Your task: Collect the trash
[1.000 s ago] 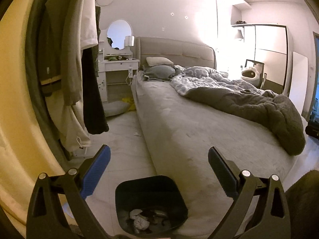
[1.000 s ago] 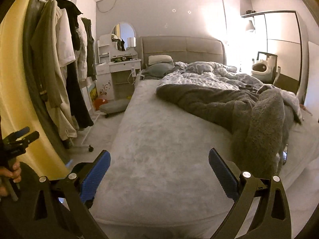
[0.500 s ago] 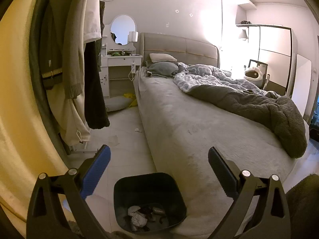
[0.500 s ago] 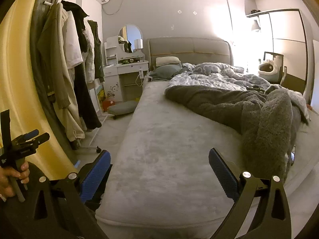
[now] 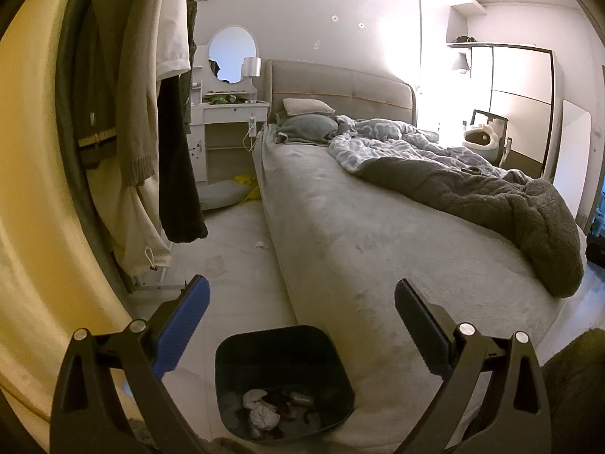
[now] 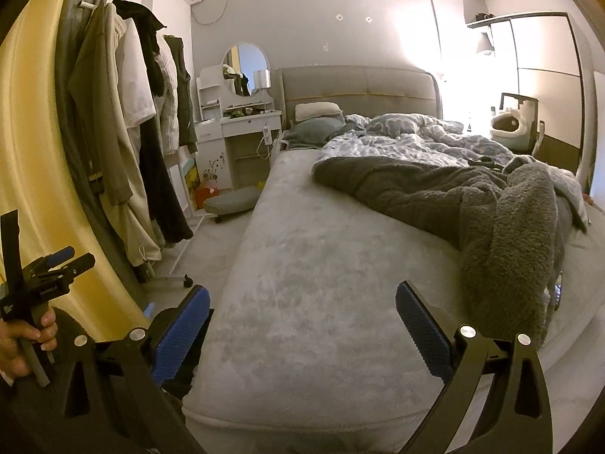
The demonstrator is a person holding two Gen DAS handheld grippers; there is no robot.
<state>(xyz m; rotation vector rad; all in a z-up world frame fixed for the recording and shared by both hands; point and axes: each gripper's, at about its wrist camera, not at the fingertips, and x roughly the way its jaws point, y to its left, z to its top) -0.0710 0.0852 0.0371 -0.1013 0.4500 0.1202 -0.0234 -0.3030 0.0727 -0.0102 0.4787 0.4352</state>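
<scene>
Trash bin (image 5: 283, 374) with crumpled paper (image 5: 261, 412) sits below my left gripper (image 5: 298, 314), released; my right gripper (image 6: 302, 317) gapes empty over the bed (image 6: 302, 265).

Grey bed (image 5: 378, 234) fills a pale-walled, tile-floored bedroom.

Trash bin (image 5: 283, 374) left of bed (image 5: 378, 249)
</scene>
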